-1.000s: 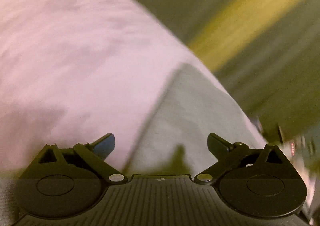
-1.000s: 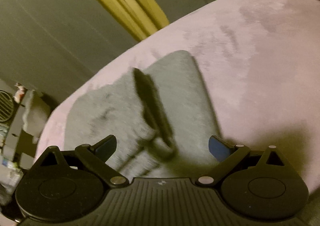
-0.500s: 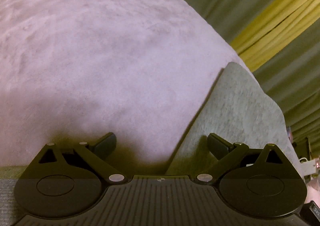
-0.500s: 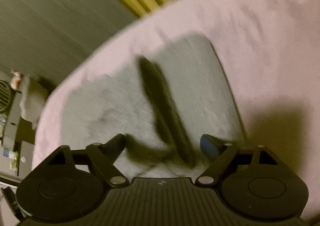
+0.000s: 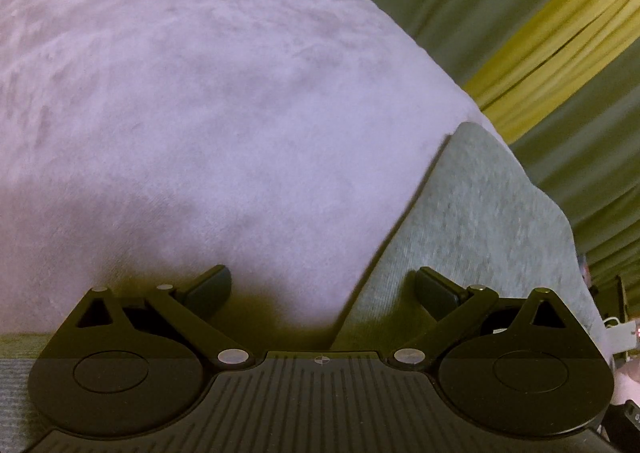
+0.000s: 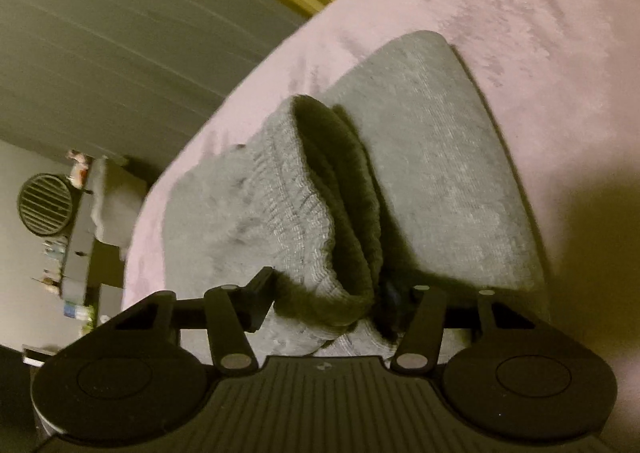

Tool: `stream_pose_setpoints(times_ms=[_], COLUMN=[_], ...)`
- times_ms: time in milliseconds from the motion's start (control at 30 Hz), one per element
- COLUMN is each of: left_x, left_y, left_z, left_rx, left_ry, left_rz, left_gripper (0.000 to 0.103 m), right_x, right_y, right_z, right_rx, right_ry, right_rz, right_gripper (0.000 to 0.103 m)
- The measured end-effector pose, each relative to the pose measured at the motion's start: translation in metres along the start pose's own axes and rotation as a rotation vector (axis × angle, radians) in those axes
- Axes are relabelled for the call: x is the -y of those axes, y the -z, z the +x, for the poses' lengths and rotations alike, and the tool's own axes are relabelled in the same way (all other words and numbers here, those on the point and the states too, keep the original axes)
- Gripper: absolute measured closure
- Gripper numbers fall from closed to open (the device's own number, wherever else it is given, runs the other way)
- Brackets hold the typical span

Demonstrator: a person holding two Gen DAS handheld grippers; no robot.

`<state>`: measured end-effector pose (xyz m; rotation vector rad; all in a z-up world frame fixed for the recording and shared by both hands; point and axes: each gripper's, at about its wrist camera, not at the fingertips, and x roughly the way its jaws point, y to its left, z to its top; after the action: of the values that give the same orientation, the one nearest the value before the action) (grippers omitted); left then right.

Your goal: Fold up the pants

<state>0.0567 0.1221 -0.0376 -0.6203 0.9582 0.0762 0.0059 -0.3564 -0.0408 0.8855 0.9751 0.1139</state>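
Right gripper [image 6: 328,293]: its fingers are closing on the ribbed waistband [image 6: 316,213] of the pants [image 6: 436,173], with the bunched fabric sitting pinched between them.
Right fingers [image 6: 258,295]: the left-hand pad is pressing against the outer side of the waistband; the opposite pad is mostly hiding behind the fabric fold.
Left gripper [image 5: 322,289]: its fingers are standing spread wide apart and are holding nothing.
Left fingers [image 5: 210,287]: one pad is hovering over the bare pink cover, while the other is hovering over the grey cloth.
Pants, right wrist view: the grey knit garment is lying on the pink bed cover [image 6: 540,33], near the cover's far edge, with one flat folded panel stretching away from the gripper.
Waistband opening: the band is standing raised and gaping, showing its dark inside, and is rising above the flat panel beside it.
Pants [image 5: 480,221], left wrist view: a flat grey panel is lying to the right of the gripper, its straight edge running diagonally across the pink cover [image 5: 200,113].
Bed cover: the plush pink surface is carrying the garment and is filling most of the left wrist view.
Curtain [image 5: 560,37]: a yellow strip is hanging among grey-green folds behind the bed.
Round vent [image 6: 44,203]: a dark slatted disc is showing at the left edge of the right wrist view, beside a shelf with small blurred items.
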Motion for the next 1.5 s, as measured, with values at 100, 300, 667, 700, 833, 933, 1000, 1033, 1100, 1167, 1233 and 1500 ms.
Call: stream_pose_setpoints(times_ms=[100,300,667,700,833,933,1000,1033,1100,1167,1233,1500], left_x=[0.003,0.0,0.0,0.0,0.001,0.0,0.001,0.003,0.005,0.006,0.005,0.01], left_y=[0.001,0.001,0.001,0.002,0.001,0.001,0.001,0.002,0.002,0.003,0.003,0.006], left_z=[0.0,-0.001,-0.002,-0.003,-0.003,-0.003,-0.003,-0.002,-0.002,-0.003,-0.003,-0.005], left_rx=[0.001,0.005,0.004,0.004,0.002,0.002,0.002,0.001,0.001,0.001,-0.001,-0.013], left_ry=[-0.013,-0.006,-0.001,-0.002,-0.008,-0.007,-0.014,-0.02,-0.031,-0.034,-0.03,-0.022], left_rz=[0.012,0.001,-0.007,-0.005,0.001,0.001,0.006,0.013,0.028,0.036,0.036,0.068], left_gripper=[0.001,0.001,0.001,0.001,0.001,0.001,0.001,0.001,0.001,0.001,0.001,0.001], right_x=[0.005,-0.024,-0.094,-0.09,-0.056,-0.038,-0.03,-0.027,-0.021,-0.019,-0.015,0.0], right_y=[-0.004,-0.004,-0.002,-0.001,0.006,0.017,0.02,0.018,0.015,0.015,0.011,0.015], right_z=[0.01,0.023,-0.067,-0.072,-0.055,-0.042,-0.048,-0.051,-0.053,-0.049,-0.044,-0.019], right_rx=[-0.026,-0.006,0.288,0.309,0.245,0.228,0.245,0.238,0.211,0.188,0.186,0.14], right_ry=[0.002,0.049,-0.168,-0.15,0.077,0.413,0.379,0.353,0.331,0.341,0.317,0.25], right_rz=[0.035,-0.035,-0.163,-0.165,-0.185,-0.269,-0.229,-0.195,-0.164,-0.17,-0.161,-0.145], right_gripper=[0.033,0.057,0.063,0.063,0.051,0.039,0.017,0.01,0.009,0.006,0.006,0.004])
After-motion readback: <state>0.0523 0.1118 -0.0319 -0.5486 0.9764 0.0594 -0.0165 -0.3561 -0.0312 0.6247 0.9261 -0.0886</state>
